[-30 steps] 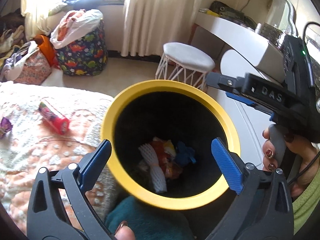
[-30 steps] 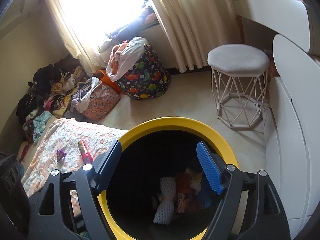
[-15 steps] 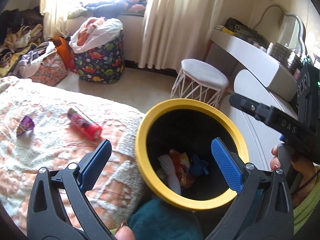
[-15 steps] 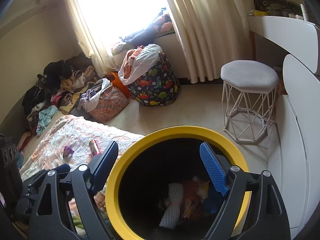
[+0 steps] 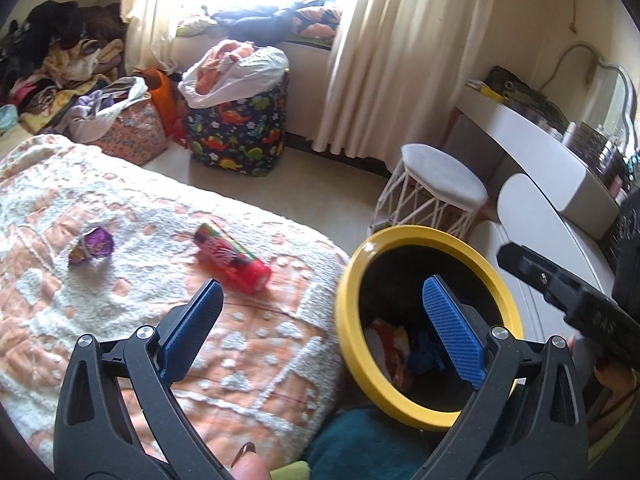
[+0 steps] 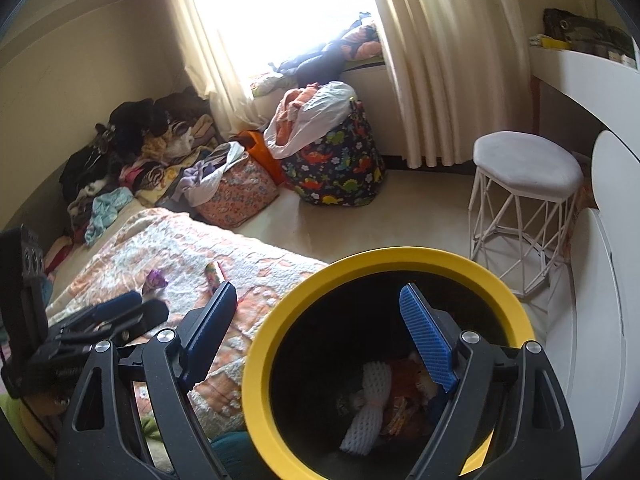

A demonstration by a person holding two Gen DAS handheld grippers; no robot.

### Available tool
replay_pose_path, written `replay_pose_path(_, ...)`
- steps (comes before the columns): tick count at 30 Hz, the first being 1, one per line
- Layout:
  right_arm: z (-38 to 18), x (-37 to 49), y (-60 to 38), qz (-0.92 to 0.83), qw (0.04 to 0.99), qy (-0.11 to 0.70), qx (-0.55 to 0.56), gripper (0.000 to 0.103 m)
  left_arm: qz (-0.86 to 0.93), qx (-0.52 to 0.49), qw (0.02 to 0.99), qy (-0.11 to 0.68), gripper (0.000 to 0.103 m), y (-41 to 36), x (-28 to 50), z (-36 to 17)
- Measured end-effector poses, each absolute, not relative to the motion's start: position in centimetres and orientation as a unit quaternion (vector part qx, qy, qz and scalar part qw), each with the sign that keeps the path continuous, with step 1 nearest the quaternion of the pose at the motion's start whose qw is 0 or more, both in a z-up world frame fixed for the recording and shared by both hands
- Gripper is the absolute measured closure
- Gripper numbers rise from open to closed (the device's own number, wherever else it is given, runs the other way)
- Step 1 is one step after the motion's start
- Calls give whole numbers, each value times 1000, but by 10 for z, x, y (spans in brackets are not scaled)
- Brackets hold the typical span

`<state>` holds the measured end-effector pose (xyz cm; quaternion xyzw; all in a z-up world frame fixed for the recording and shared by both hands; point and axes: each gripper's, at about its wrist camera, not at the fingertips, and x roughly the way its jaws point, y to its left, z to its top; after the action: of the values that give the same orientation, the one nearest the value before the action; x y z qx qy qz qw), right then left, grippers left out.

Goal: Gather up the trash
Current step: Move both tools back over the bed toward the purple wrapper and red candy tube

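Note:
A yellow-rimmed black bin point(image 5: 347, 280) stands beside the bed, with a white foam net point(image 6: 368, 404), orange wrappers and a blue scrap inside. On the peach-and-white blanket point(image 5: 120, 208) lie a red snack tube point(image 5: 232, 258) and a crumpled purple wrapper point(image 5: 92, 246). My left gripper point(image 5: 322, 292) is open and empty; its left finger is over the blanket just short of the tube and its right finger over the bin mouth. My right gripper point(image 6: 318, 296) is open and empty, straddling the bin rim point(image 6: 380, 256). The tube point(image 6: 214, 274) and wrapper point(image 6: 156, 280) lie beyond its left finger.
A white wire-legged stool point(image 6: 524, 168) and a white dressing table point(image 5: 540, 148) stand to the right of the bin. Fabric bags stuffed with clothes point(image 5: 240, 120) sit under the curtained window. A clothes pile point(image 6: 132, 152) fills the far left corner. A teal cloth point(image 5: 360, 440) lies beneath the bin.
Both grippers have swung left from over the bin toward the bed. In the left wrist view the bin slid to the right, and the tube and purple wrapper came nearer the middle.

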<state>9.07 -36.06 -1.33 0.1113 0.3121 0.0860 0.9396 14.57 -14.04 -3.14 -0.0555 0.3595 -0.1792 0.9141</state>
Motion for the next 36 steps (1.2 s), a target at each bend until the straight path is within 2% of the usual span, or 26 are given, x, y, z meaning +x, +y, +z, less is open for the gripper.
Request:
replay_pose_path(18,-24,120,-280,145,927,344,32,20,-99,-120,919,362,11,-59,163,-45)
replay_pose_path(36,-65,190,-205,190,892,410,-36,20,-50,-216,896,385,11,10,186,-75)
